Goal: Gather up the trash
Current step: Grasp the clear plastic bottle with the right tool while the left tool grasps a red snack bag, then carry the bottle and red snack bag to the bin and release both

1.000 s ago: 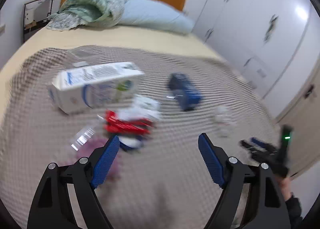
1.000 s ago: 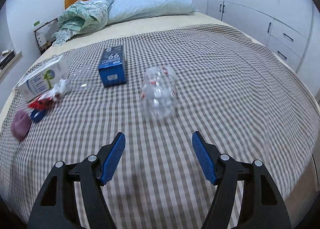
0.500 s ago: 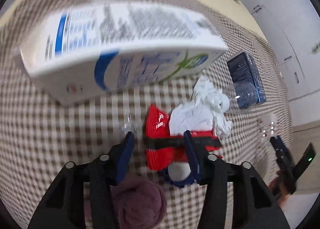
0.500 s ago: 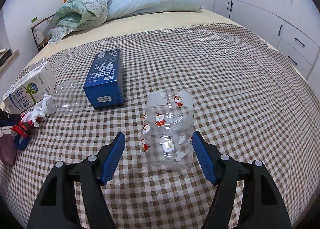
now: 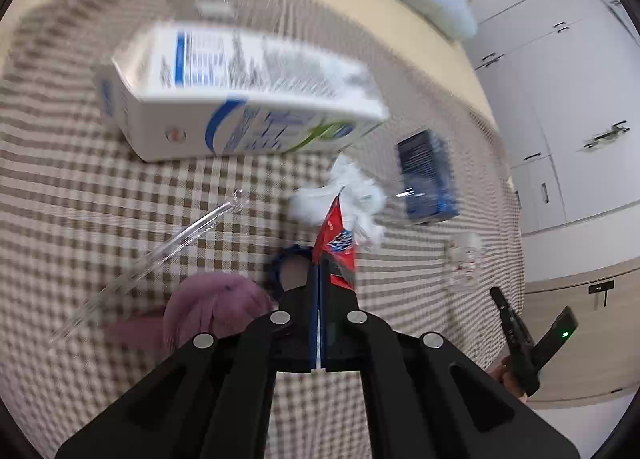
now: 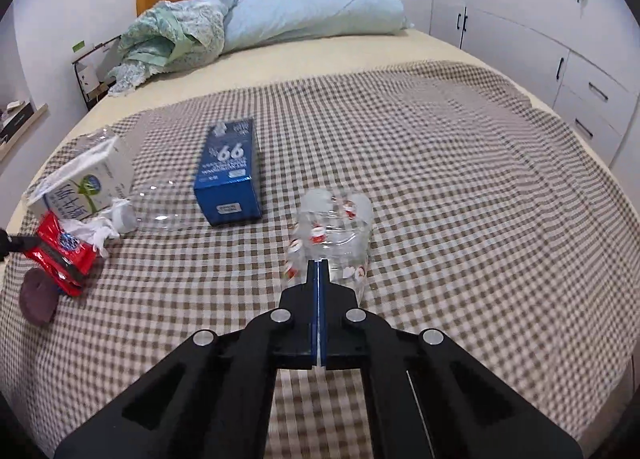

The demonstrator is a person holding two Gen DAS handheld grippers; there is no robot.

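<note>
Checked bedspread [image 6: 440, 163]: one milk carton [image 6: 86, 183], one blue box [image 6: 230, 171], one white tissue wad [image 5: 344, 195]. Left gripper [image 5: 319, 271] clamped tight on one red wrapper [image 5: 334, 239]. Right gripper [image 6: 319, 271] pinching one clear Santa-print cup [image 6: 332, 235].

You are looking at one bed [image 6: 460, 163] carrying one white carton [image 6: 86, 183], one blue box [image 6: 230, 171], one red wrapper [image 6: 60, 255], one crumpled white tissue [image 6: 100, 233], one purple lump [image 6: 38, 297], one blue ring [image 5: 290, 261], and two clear plastic pieces: a bottle [image 6: 156, 205] and a Santa-printed one [image 6: 332, 235]. One pillow [image 6: 312, 13] is lying at the head.
</note>
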